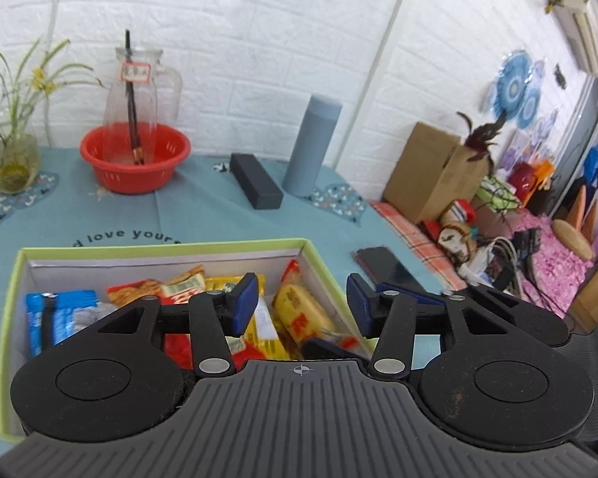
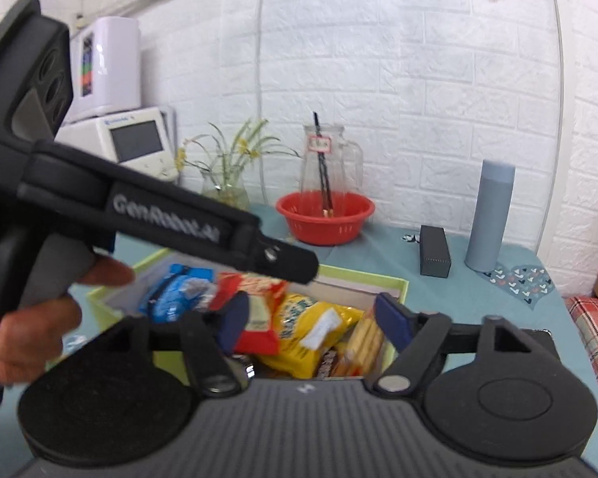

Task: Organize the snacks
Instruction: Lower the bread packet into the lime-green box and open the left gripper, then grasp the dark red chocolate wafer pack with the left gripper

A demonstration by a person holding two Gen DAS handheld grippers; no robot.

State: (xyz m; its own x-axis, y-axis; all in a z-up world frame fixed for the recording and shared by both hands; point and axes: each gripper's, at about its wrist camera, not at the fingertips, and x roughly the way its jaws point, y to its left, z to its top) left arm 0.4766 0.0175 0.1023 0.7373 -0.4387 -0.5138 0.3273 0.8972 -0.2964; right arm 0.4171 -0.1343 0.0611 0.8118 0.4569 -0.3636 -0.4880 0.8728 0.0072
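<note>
Hovering above the green-rimmed box (image 1: 311, 251), both the left gripper (image 1: 303, 306) and the right gripper (image 2: 311, 322) gaping, clutching nothing. Snacks (image 2: 311, 326) lying heaped inside the box. Judging: nudging packets flat, avoiding crushing.

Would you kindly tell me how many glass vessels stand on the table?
2: a glass pitcher standing inside the red basket, and a plant vase to its left by the wall.
</note>
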